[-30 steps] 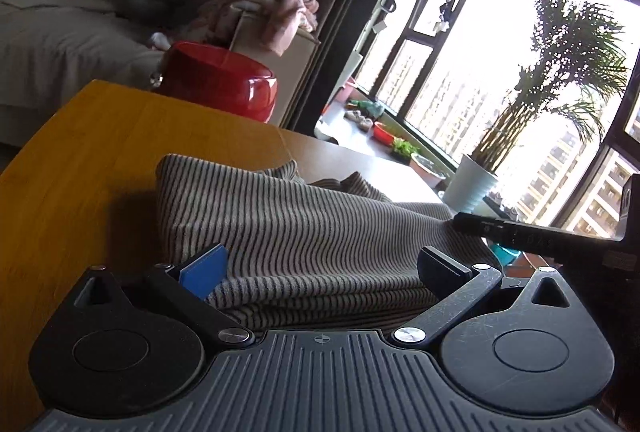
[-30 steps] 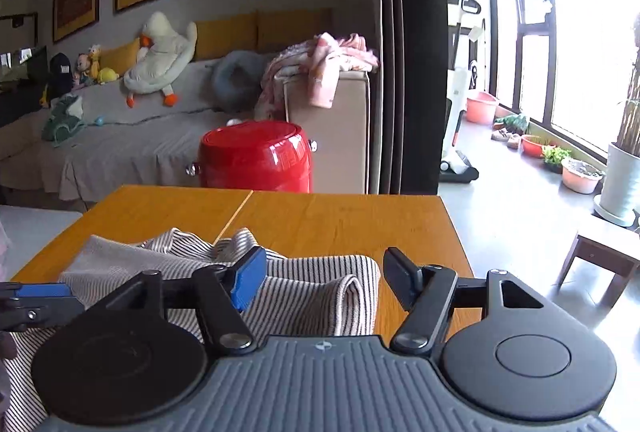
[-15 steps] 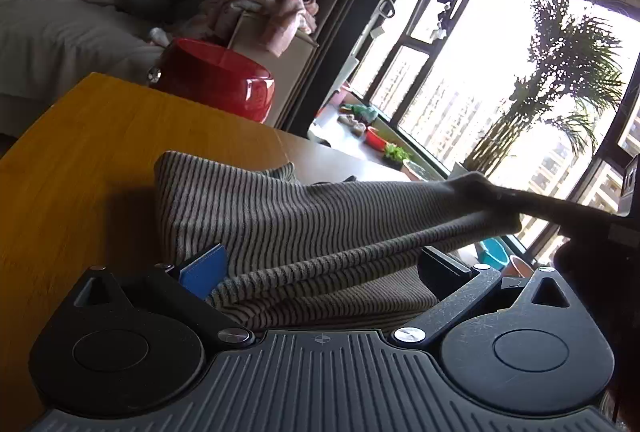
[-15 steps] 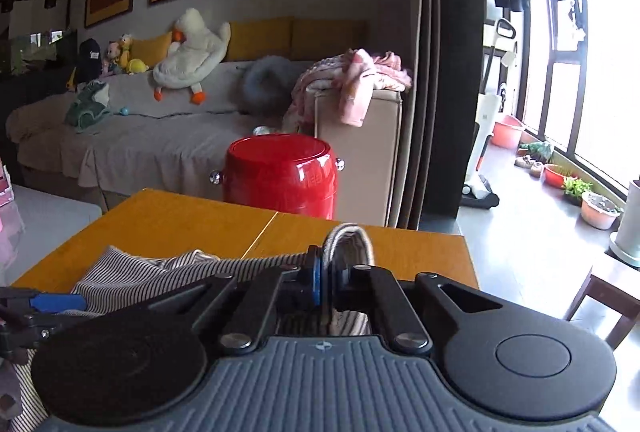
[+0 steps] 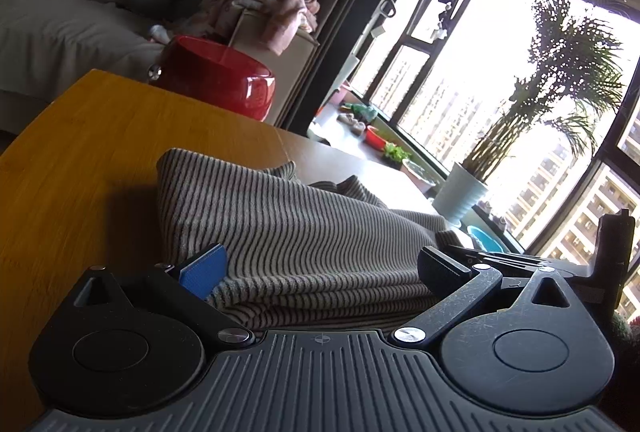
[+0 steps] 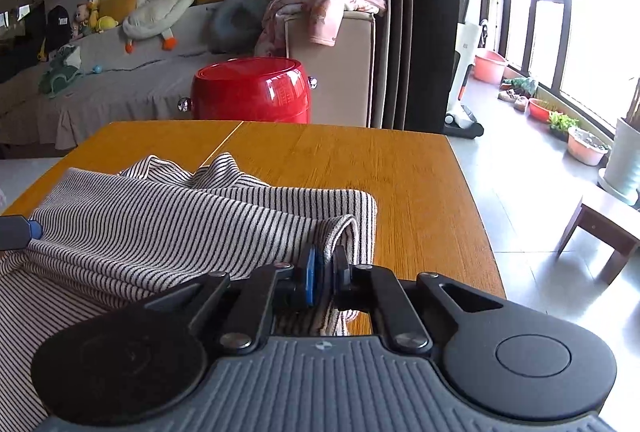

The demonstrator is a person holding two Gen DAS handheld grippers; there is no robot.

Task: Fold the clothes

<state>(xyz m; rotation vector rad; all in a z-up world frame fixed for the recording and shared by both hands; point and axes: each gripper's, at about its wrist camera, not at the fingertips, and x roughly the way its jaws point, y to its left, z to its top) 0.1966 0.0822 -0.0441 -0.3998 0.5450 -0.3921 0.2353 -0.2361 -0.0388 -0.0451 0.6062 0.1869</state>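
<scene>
A striped grey-and-black garment [image 5: 288, 232] lies folded in layers on the wooden table [image 5: 80, 159]. In the left wrist view my left gripper [image 5: 320, 264] is open, its fingers on either side of the garment's near folded edge. In the right wrist view the garment [image 6: 160, 224] covers the table's left half, and my right gripper [image 6: 324, 268] is shut on a fold at its right edge, low near the table. The left gripper's blue-tipped finger [image 6: 20, 230] shows at the far left. The right gripper [image 5: 520, 260] shows at the right of the left wrist view.
A red round stool [image 6: 252, 91] stands beyond the table's far edge, with a sofa [image 6: 120, 83] and a box draped in pink cloth [image 6: 328, 31] behind. The table's right edge [image 6: 476, 211] drops to the floor, where a small stool [image 6: 600, 228] and plant pots [image 5: 460, 191] stand.
My right gripper closed on the garment's right edge, lifted it, and has now come back down low near the table with the fold still pinched. The left gripper stayed open in place.
</scene>
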